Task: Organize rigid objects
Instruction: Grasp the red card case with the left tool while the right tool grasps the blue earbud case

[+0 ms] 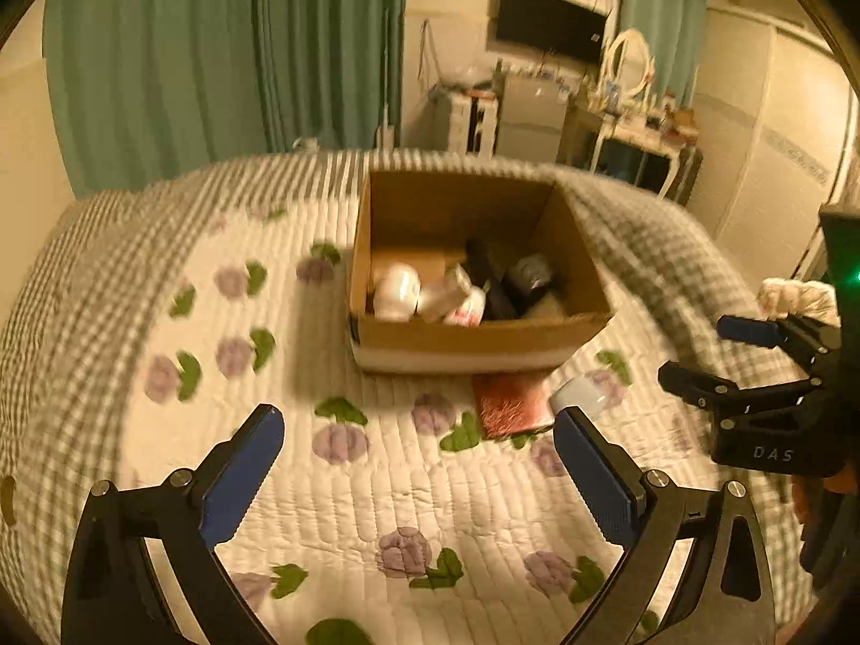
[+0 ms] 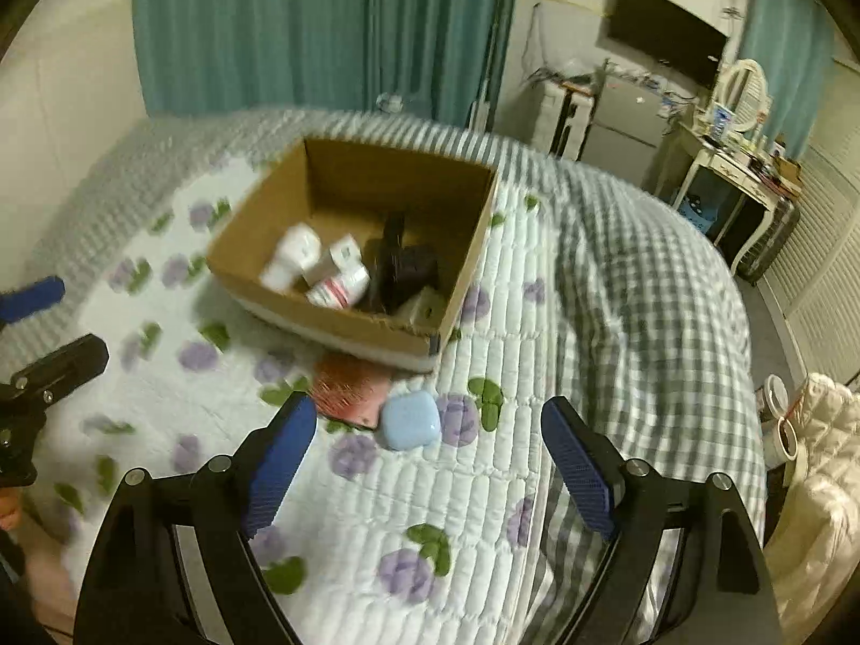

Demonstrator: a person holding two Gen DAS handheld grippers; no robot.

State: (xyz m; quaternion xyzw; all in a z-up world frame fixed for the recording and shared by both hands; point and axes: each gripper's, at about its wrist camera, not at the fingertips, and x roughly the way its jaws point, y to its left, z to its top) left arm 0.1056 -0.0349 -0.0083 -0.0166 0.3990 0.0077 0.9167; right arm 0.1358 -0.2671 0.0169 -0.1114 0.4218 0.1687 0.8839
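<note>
— What's closest to us?

— The two grippers over the quilt [image 2: 473, 489]. The right gripper [image 2: 430, 462] hangs with its blue-padded fingers [image 2: 279, 462] spread wide, gripping nothing. The left gripper [image 1: 419, 462] is the same: splayed apart, bare bedding between the pads.

— And just past them?

— From the right wrist view, a pale blue rounded case [image 2: 408, 422] lies on the quilt at about twelve o'clock from the right gripper, just ahead of the fingertips and apart from them. A reddish flat packet [image 2: 349, 387] sits at its ten o'clock, the two touching or very nearly. From the left wrist view the same packet [image 1: 510, 403] shows at one o'clock, with the blue case [image 1: 583, 395] beside it, partly hidden behind the right-hand finger.

— The box?

— The cardboard box [image 2: 344, 325] stands beyond those two, open-topped, the packet's far edge right up against its near wall. Inside are white bottles [image 2: 293, 258] on the nine o'clock side, one with red lettering, and dark objects [image 2: 400, 263] toward three o'clock; they're too blurred to name.

— Farther back?

— A grey checked blanket [image 2: 645, 279] at two o'clock, green curtains [image 2: 269, 27] at twelve, then a wall-hung dark screen [image 2: 666, 32] and a cluttered dressing table [image 2: 736, 156] with an oval mirror.
</note>
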